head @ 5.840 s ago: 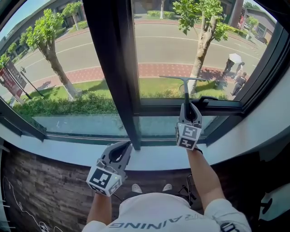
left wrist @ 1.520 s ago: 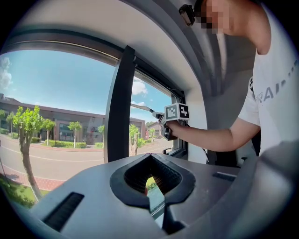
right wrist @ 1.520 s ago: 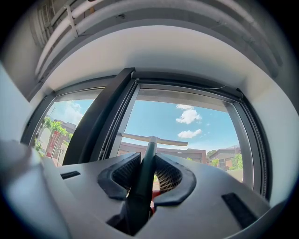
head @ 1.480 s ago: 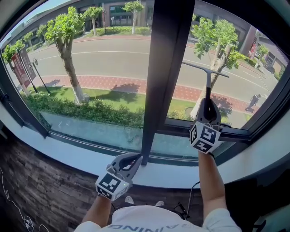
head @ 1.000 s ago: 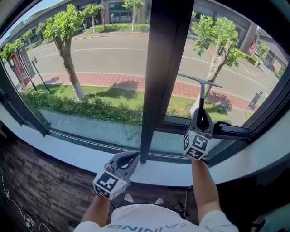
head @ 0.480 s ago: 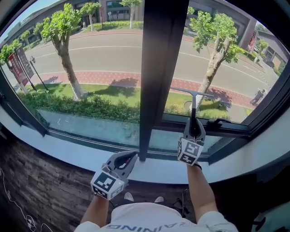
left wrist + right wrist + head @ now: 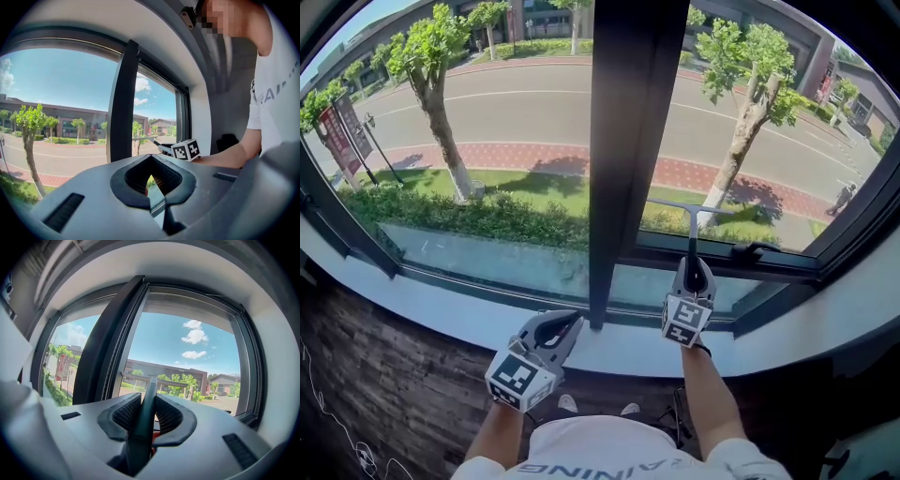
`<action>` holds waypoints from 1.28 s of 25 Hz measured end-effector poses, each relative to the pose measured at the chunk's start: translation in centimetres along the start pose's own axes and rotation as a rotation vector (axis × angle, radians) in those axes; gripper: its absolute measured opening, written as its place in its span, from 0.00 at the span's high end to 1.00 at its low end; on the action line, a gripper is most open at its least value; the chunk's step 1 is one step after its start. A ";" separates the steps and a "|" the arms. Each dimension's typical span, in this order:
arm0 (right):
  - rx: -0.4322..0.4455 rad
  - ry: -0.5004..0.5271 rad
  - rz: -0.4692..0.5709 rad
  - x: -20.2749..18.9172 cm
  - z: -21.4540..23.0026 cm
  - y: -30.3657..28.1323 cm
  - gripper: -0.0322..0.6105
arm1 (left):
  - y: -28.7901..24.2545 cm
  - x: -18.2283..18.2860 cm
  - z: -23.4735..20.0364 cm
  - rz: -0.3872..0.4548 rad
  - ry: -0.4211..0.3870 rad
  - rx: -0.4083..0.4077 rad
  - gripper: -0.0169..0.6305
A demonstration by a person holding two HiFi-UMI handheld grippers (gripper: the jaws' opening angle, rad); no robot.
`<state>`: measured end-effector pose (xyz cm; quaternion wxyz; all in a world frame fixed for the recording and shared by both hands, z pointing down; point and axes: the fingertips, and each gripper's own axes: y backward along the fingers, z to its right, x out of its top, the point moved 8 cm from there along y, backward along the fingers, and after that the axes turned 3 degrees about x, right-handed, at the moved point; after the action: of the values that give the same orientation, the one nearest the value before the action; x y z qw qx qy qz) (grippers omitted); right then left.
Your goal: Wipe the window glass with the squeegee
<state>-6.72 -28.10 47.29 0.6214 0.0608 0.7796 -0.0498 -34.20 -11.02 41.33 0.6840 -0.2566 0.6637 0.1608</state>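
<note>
The squeegee has a thin dark handle and a narrow crossbar blade that lies against the lower part of the right window pane. My right gripper is shut on the handle just above the sill. In the right gripper view the handle runs up between the jaws to the blade. My left gripper hangs low at the foot of the mullion, shut and holding nothing. In the left gripper view its jaws meet around an empty gap, and the right gripper's marker cube shows beyond.
A broad dark mullion separates the right pane from the left pane. A white sill runs under the dark lower frame, which carries a black window latch. Dark wood flooring lies below. Outside are trees, grass and a road.
My right gripper has drawn the squeegee down the right pane, from mid-height to just above the lower frame. The left gripper has stayed by the sill.
</note>
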 end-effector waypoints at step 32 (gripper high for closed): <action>0.204 -0.103 -0.043 -0.9 5.3 10.5 0.79 | -1.3 1.1 2.2 0.000 0.010 0.112 0.95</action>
<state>0.19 -18.57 47.02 0.6501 0.1044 0.7384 -0.1453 -31.58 -10.97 40.37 0.6940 -0.2186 0.6750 0.1222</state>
